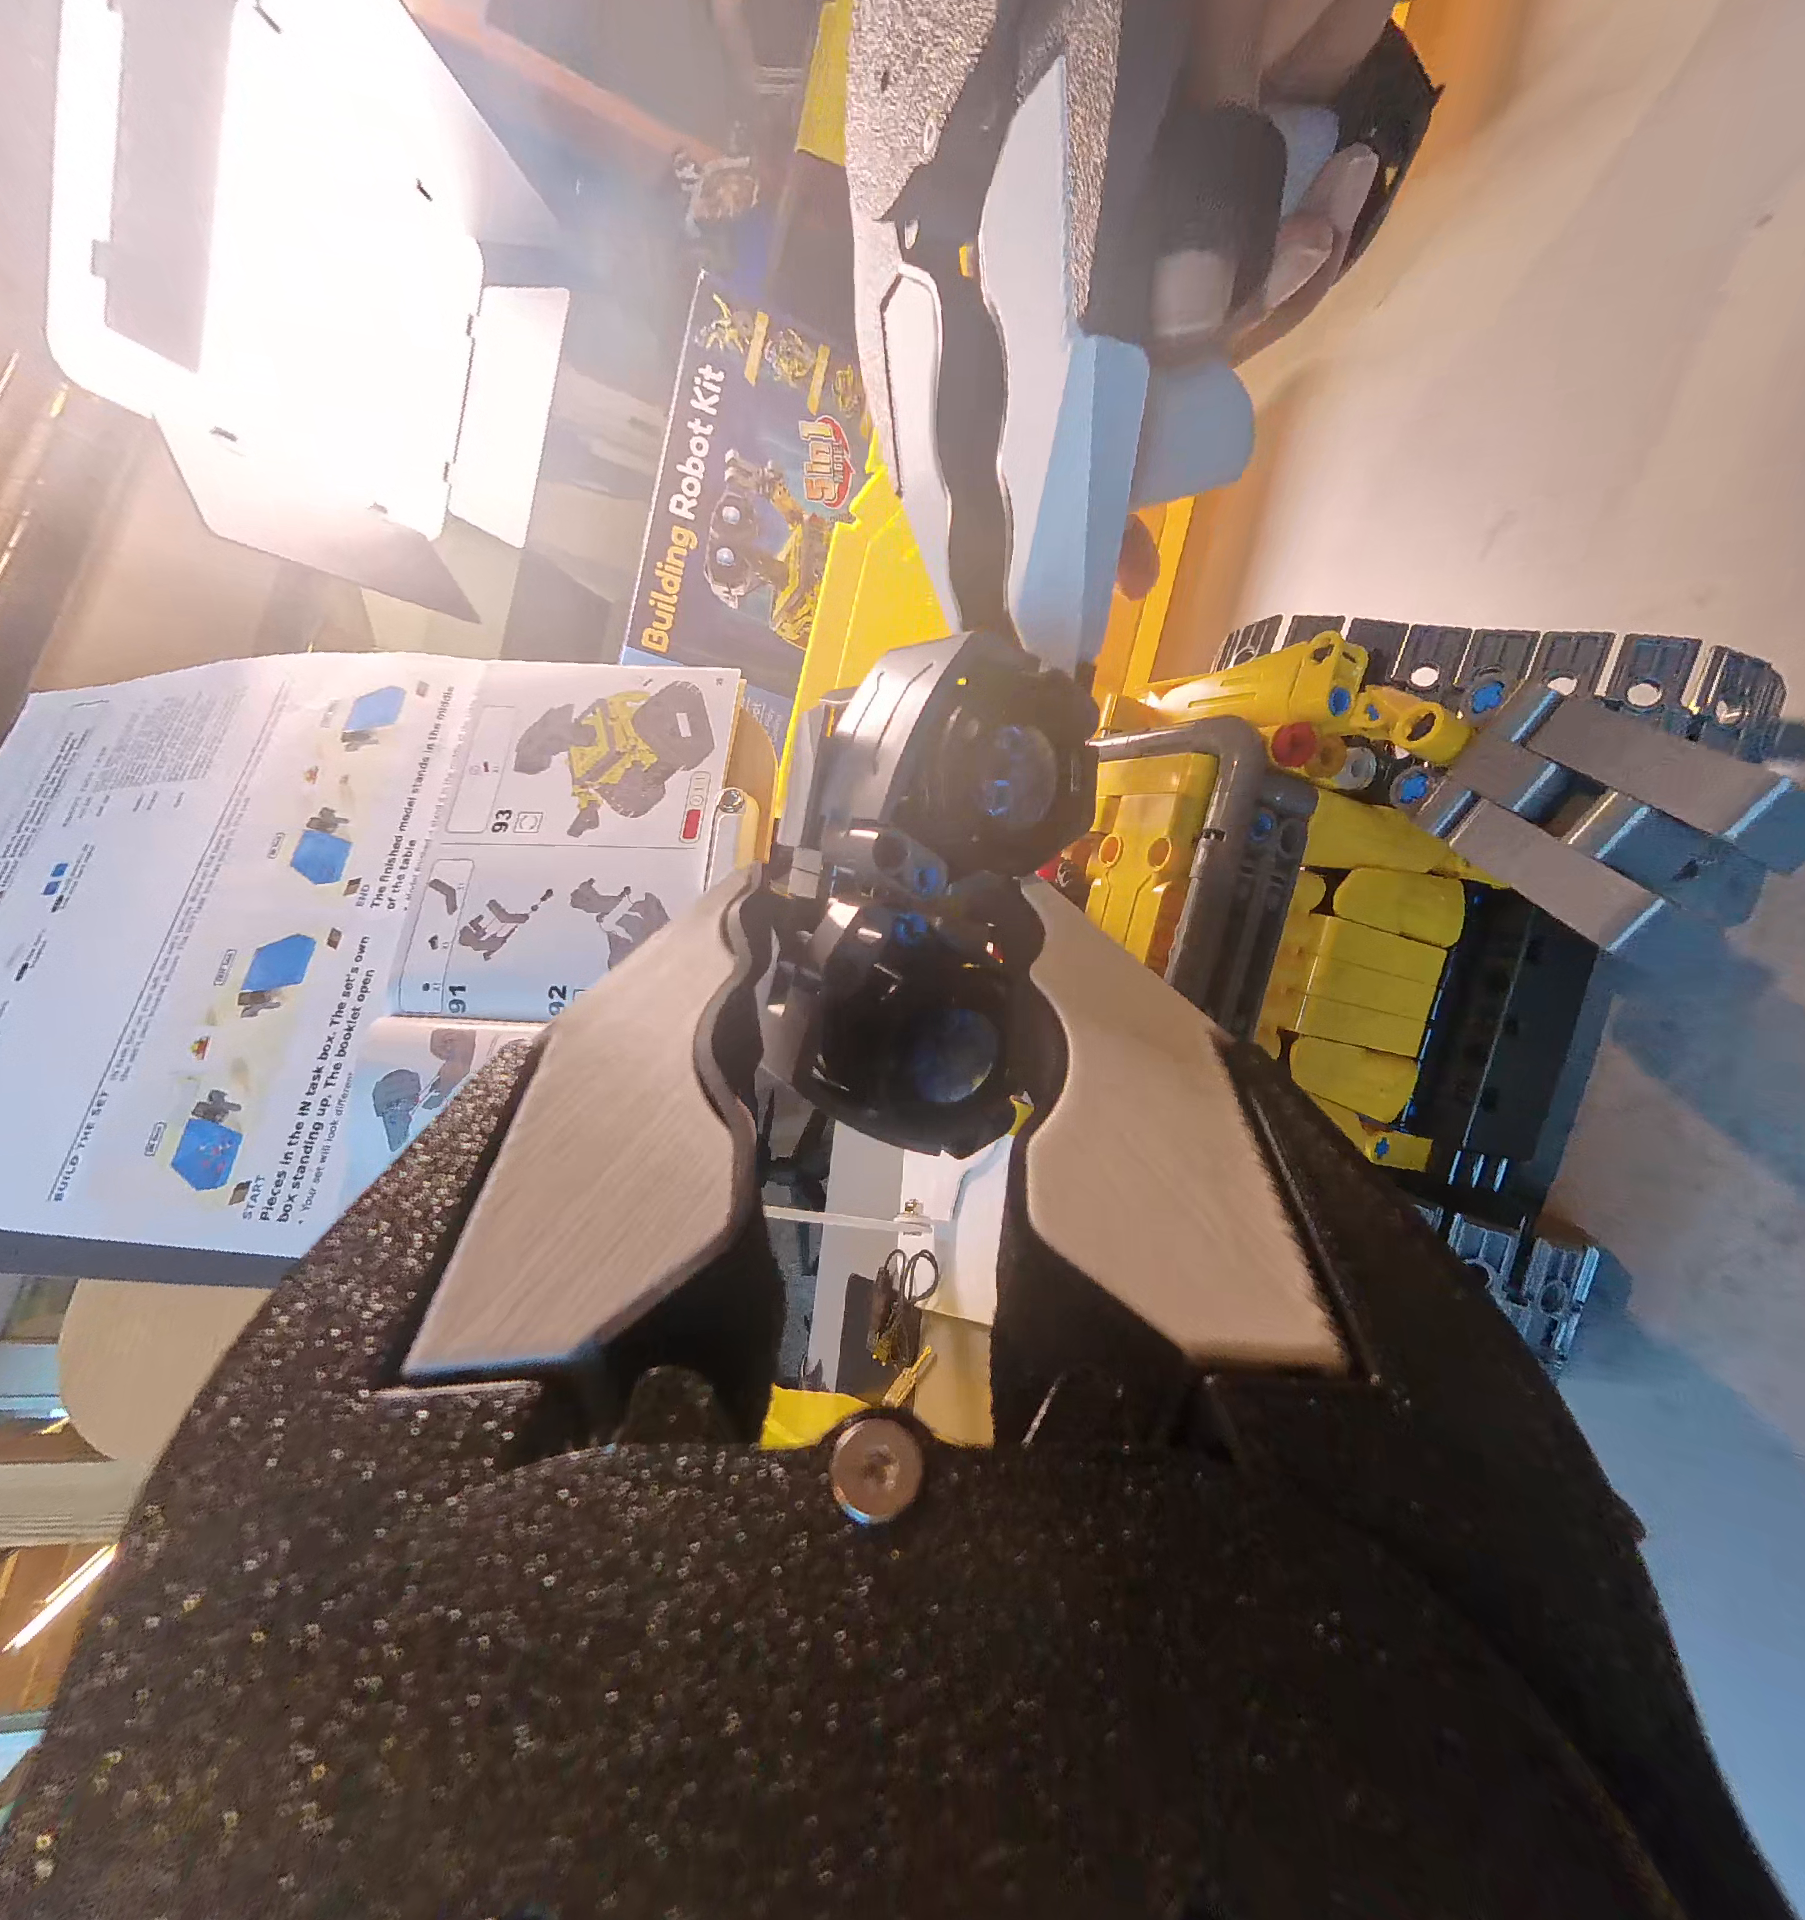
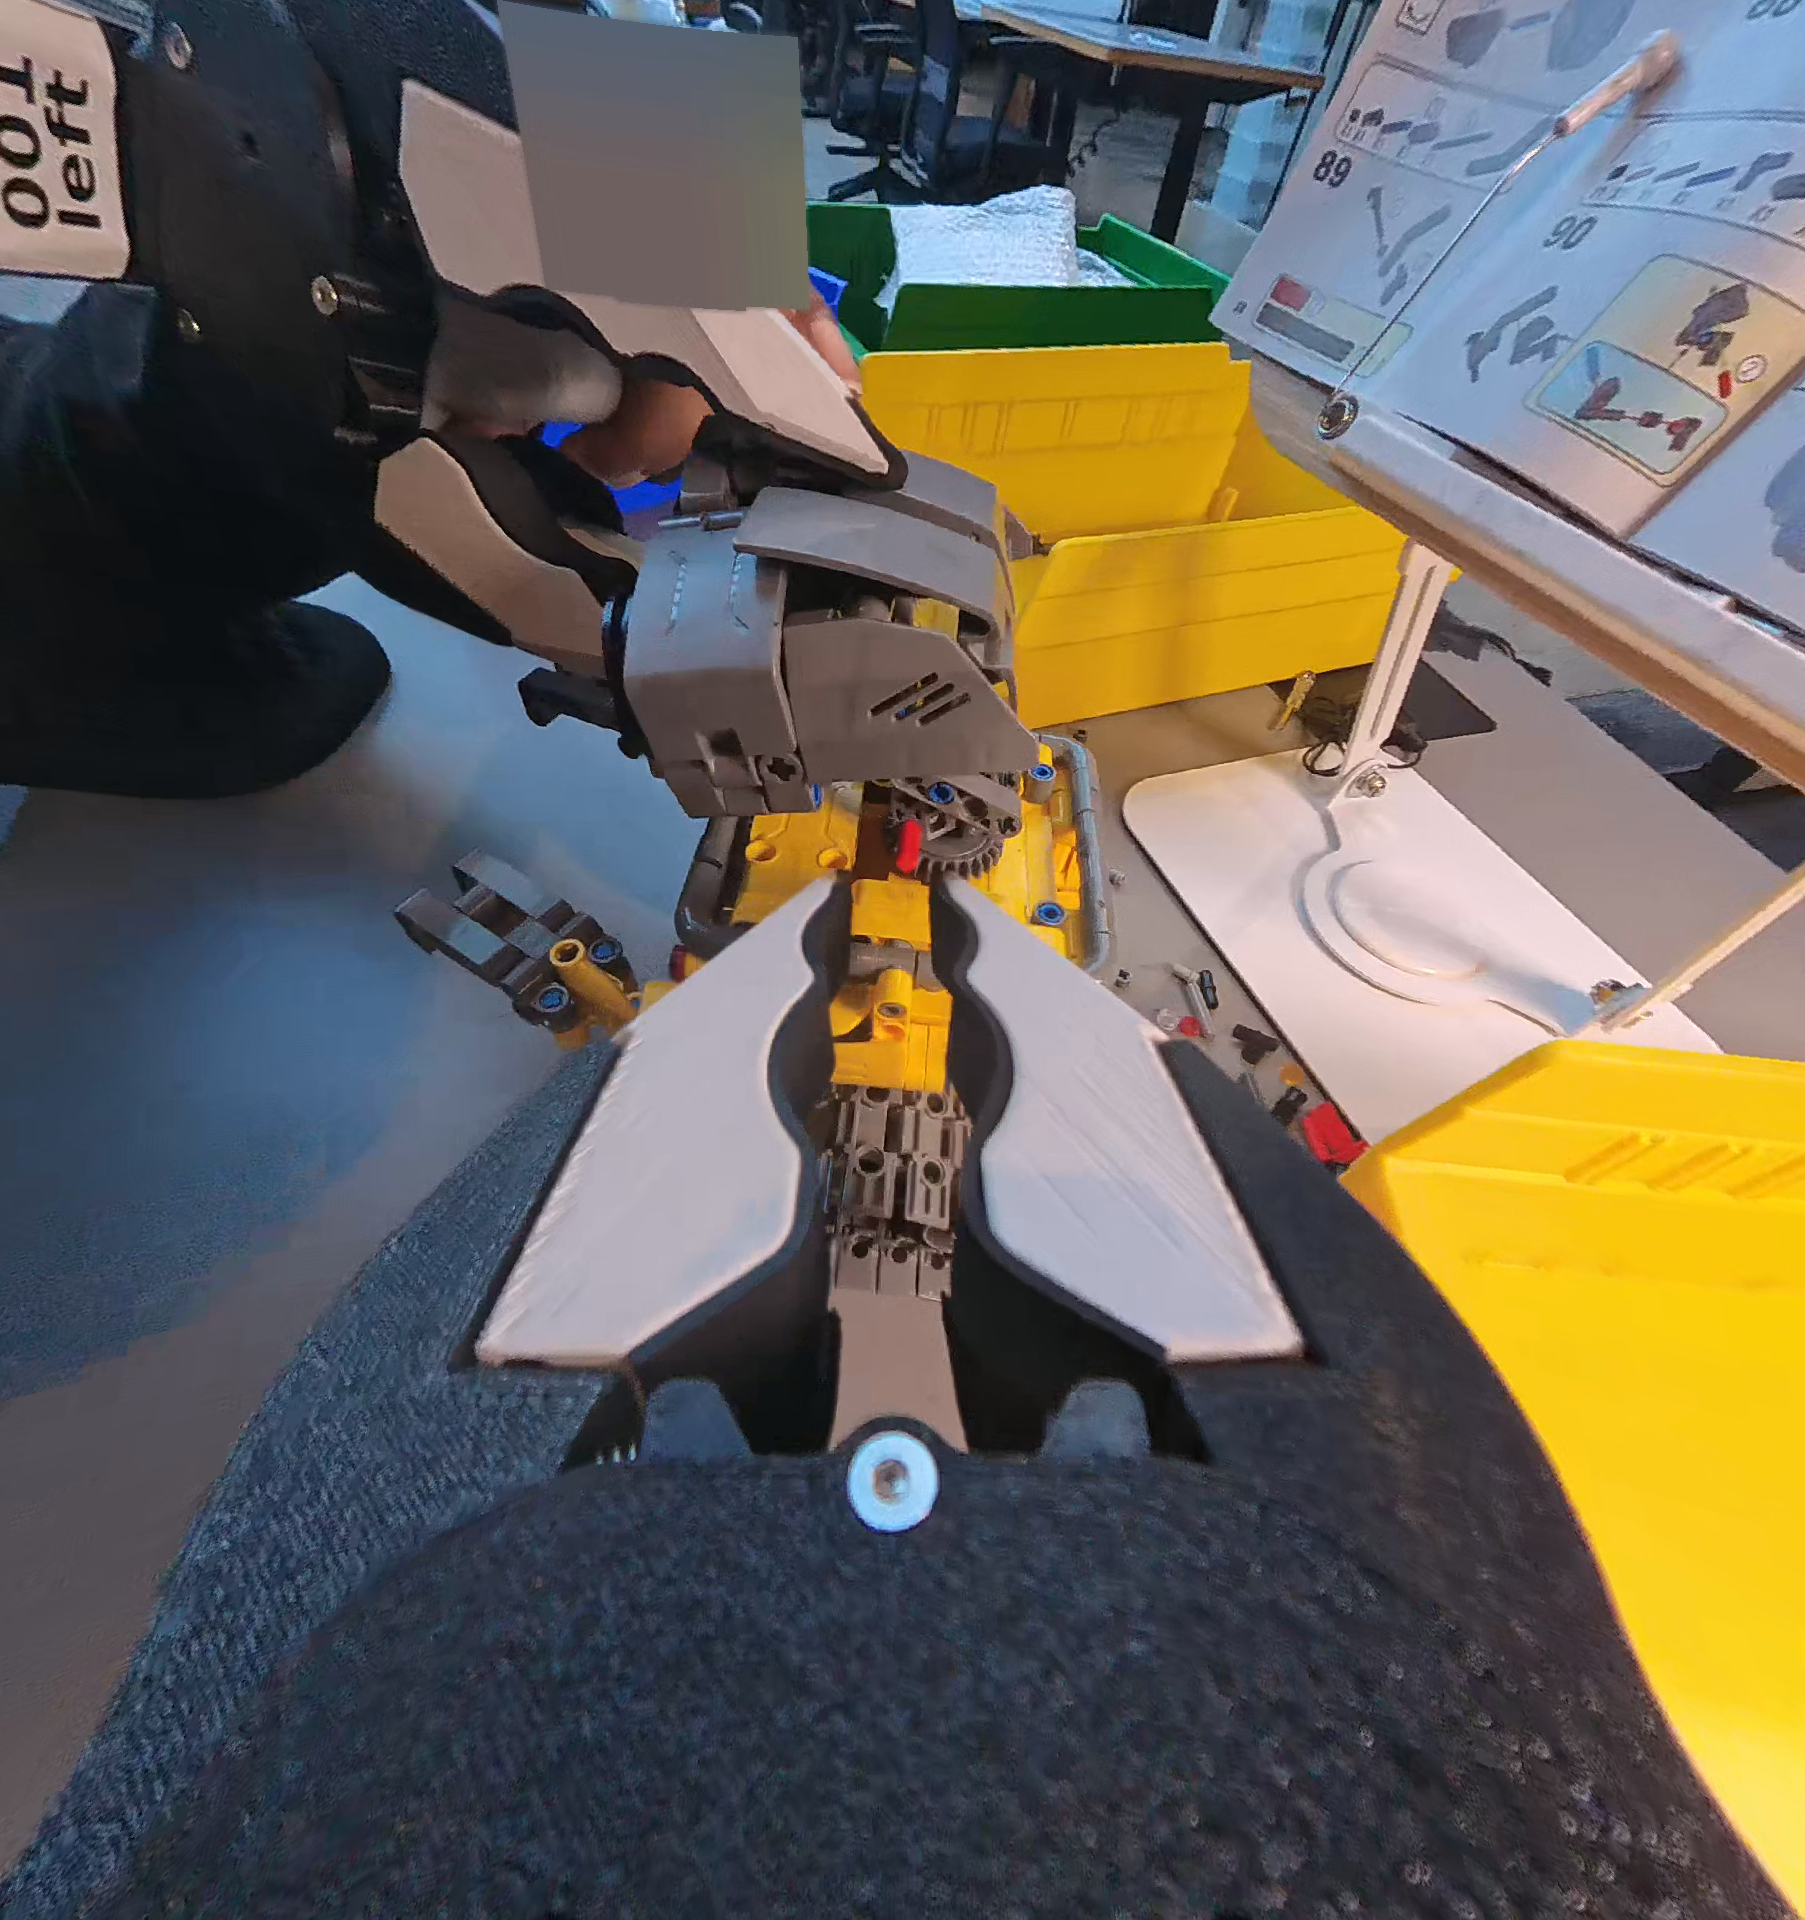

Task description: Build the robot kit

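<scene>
The grey-and-black two-lens brick head (image 1: pixel 939 914) sits above the yellow tracked brick robot body (image 2: pixel 908 997) on the grey table (image 2: pixel 254 1039). The left gripper (image 1: pixel 893 925) clamps the head; the right gripper (image 2: pixel 882 914) closes narrowly on the body's yellow spine. Yellow plastic bins (image 2: pixel 1656 1299) and an instruction booklet on a stand (image 2: pixel 1563 343) are nearby.

Printed matter all round, none of it repeated here.
Left wrist view: a white instruction sheet (image 1: pixel 181 935) at nine o'clock, an open step-numbered booklet (image 1: pixel 565 831) beside it, a blue kit box (image 1: pixel 742 499) at eleven. Right wrist view: the booklet (image 2: pixel 1604 260) at two o'clock, a white lettered sticker (image 2: pixel 41 145) at ten.
</scene>
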Available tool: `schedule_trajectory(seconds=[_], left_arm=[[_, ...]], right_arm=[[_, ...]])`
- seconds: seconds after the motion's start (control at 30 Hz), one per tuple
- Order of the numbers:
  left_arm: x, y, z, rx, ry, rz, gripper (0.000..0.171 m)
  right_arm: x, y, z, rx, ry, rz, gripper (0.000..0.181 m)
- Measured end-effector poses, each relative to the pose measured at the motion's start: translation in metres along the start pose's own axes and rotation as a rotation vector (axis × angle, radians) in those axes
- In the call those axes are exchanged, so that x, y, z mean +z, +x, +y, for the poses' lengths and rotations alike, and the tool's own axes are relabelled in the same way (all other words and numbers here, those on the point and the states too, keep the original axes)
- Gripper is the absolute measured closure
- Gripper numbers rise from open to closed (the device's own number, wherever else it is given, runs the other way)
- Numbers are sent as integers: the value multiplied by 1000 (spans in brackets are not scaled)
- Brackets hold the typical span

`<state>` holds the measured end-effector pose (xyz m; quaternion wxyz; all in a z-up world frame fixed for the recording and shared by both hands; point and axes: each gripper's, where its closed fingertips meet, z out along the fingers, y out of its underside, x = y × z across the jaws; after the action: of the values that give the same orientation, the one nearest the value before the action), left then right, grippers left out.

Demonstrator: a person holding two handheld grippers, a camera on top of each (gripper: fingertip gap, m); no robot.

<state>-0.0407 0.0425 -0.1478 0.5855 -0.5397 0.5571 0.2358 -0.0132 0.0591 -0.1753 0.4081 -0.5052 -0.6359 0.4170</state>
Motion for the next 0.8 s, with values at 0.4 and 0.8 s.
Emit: schedule_trajectory(seconds=[0.4,0.8], left_arm=[[0,0,-1,-39,85,26,129],[2,-1,-2,-177,186,61,131]], right_arm=[[21,3,8,-32,-11,22,181],[22,4,8,-18,-1,3,181]])
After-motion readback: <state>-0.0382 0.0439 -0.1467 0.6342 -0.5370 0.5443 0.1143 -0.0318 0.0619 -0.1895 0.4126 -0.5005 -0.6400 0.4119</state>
